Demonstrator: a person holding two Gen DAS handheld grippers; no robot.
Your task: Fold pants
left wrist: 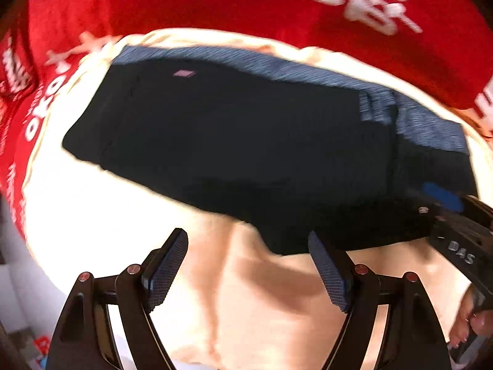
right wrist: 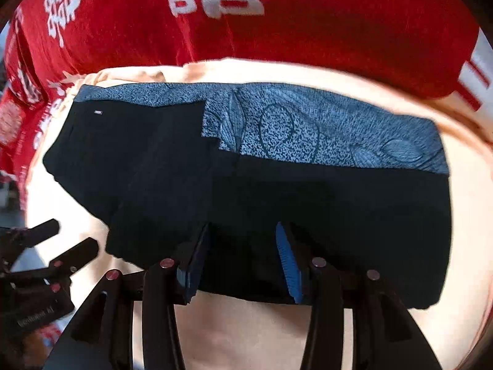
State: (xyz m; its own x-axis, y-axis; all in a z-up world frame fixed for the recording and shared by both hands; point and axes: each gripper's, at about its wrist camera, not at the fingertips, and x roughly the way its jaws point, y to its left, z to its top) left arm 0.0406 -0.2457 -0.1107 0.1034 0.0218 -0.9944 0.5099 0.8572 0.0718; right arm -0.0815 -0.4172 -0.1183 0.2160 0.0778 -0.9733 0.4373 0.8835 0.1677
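The pants [right wrist: 246, 203] lie flat on the pale sheet [right wrist: 252, 333], a dark folded block with a speckled blue patterned band [right wrist: 323, 129] along the far edge. My right gripper [right wrist: 243, 256] points down over the near hem, jaws part open with dark cloth between them; I see no pinch. My left gripper [left wrist: 249, 265] stands wide over bare sheet, just off the near left corner of the pants, holding nothing.

I judge the fabric soft, light and limp. It should drape and sag the moment I lift it, and the stacked layers may slide apart unless I pinch all of them together. The best holds look like the near hem at its two corners, one for each gripper, so the edge rises level and can be carried over to the far band.

Around the work, the red blanket [right wrist: 308, 30] with white lettering rises beyond the far edge, close enough to catch a thrown fold. The sheet is wrinkled under me and could get nipped along with the hem.
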